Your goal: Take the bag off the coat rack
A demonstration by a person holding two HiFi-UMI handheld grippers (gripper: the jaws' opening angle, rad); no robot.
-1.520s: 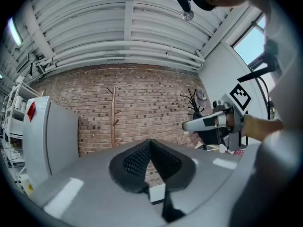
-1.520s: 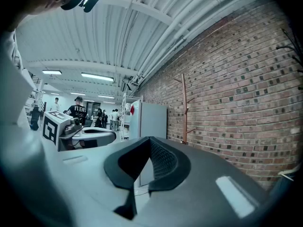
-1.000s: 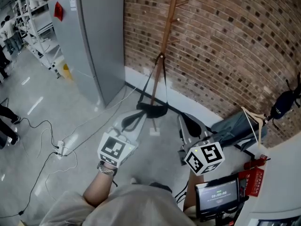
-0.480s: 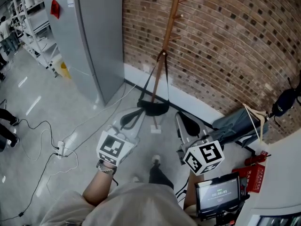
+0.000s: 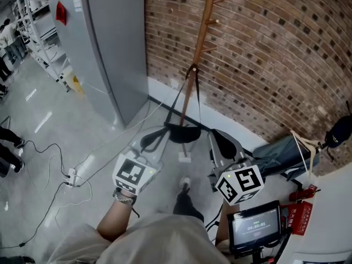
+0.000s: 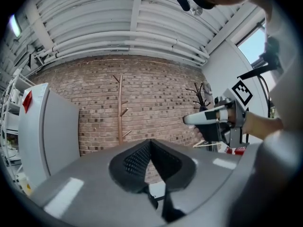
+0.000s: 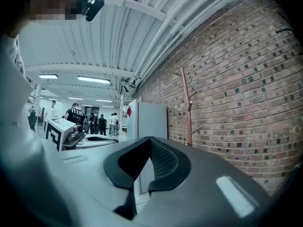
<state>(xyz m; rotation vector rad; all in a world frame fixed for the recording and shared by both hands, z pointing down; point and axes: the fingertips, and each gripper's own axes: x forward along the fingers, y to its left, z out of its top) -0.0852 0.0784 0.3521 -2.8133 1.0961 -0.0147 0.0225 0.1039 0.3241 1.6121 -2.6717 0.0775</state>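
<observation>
Head view: bag (image 5: 182, 131) on coat rack (image 5: 204, 32); red label (image 5: 60, 12) unreadable.

Wall: red brick wall (image 5: 264, 54) had a white skirting along the bottom.
Floor: grey floor (image 5: 44, 120) was pretty shiny, with cables (image 5: 52, 175) trailing across.
Furniture: tall grey cabinet (image 5: 113, 54) stood by the brick, metal shelving (image 5: 38, 26) further off.
Light: strip lights (image 7: 97, 80) were on under a ribbed white ceiling (image 6: 118, 27).

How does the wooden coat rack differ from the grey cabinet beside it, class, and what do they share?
The coat rack is a thin wooden pole with pegs; the grey cabinet is a broad box. The coat rack carries a black bag by its straps; the cabinet bears a red tag. Both stand upright by the brick wall.
</observation>
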